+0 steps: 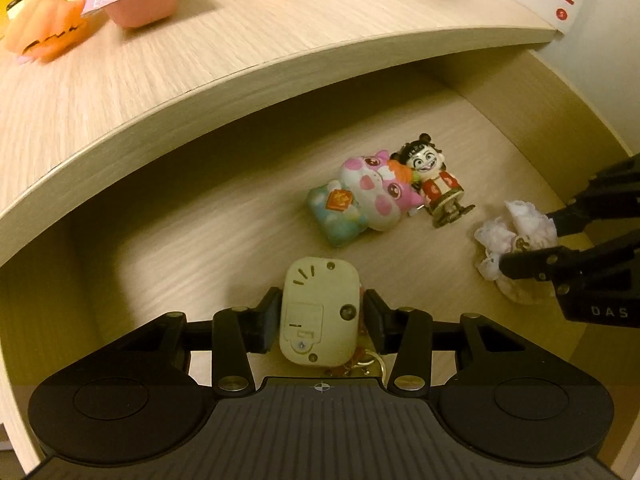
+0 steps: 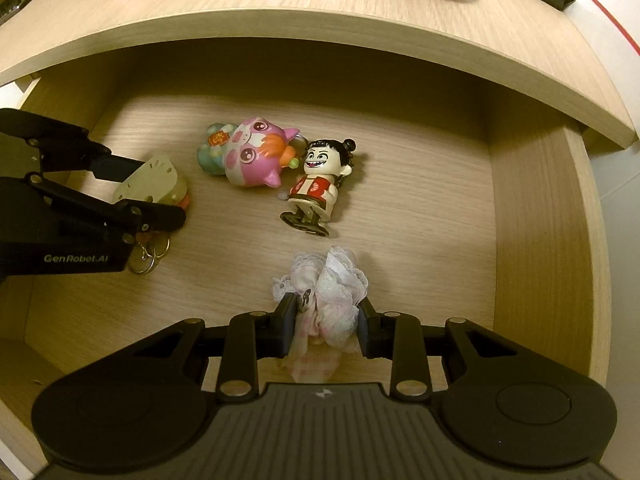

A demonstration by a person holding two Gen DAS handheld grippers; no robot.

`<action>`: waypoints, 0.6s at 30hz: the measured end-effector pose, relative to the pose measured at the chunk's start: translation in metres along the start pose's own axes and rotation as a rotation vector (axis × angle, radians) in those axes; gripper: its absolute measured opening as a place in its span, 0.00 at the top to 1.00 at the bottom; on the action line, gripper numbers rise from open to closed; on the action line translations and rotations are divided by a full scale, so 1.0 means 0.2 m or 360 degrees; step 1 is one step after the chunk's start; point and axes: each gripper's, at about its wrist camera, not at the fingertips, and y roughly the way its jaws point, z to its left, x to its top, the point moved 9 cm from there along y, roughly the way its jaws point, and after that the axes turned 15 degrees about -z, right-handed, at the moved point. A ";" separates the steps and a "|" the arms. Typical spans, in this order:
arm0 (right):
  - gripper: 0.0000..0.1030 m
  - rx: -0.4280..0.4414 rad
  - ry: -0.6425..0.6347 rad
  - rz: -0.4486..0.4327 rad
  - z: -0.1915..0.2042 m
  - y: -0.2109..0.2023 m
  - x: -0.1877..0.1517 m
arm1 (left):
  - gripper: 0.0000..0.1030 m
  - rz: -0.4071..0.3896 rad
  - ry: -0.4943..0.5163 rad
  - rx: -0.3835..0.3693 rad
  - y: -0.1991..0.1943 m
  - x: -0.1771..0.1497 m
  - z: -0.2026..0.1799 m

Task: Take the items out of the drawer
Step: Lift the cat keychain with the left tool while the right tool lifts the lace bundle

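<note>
While both reach into the open drawer (image 2: pixel 532 208), the left tongs (image 1: pixel 320 316) pinch a cream keychain toy (image 1: pixel 318 312) (rings dangling), and the right tongs (image 2: pixel 325 322) squeeze a lacy cloth bundle (image 2: pixel 328 292); a pink cat toy (image 2: pixel 248 152) and figurine (image 2: pixel 316 184) lie beyond.

Drawer (image 2: pixel 532 216) open on top; desktop edge (image 2: pixel 320 28) overhangs rear. Cat toy (image 2: pixel 248 152) and figurine (image 2: pixel 316 184) block centre; right floor bare.
</note>
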 end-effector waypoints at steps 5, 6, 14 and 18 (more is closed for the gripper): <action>0.71 -0.0012 0.0004 -0.0023 0.00 -0.01 -0.01 | 0.53 0.0023 -0.0035 -0.0095 -0.02 -0.02 -0.04; 0.71 -0.0014 0.0006 -0.0029 0.00 -0.01 -0.01 | 0.53 0.0026 -0.0044 -0.0109 -0.03 -0.02 -0.06; 0.71 -0.0015 0.0022 -0.0098 -0.02 -0.04 0.01 | 0.54 -0.0050 -0.0031 -0.0148 -0.17 0.02 -0.12; 0.71 0.0028 0.0097 -0.0242 -0.05 -0.19 0.08 | 0.55 -0.0255 -0.0118 -0.0227 -0.42 0.25 -0.13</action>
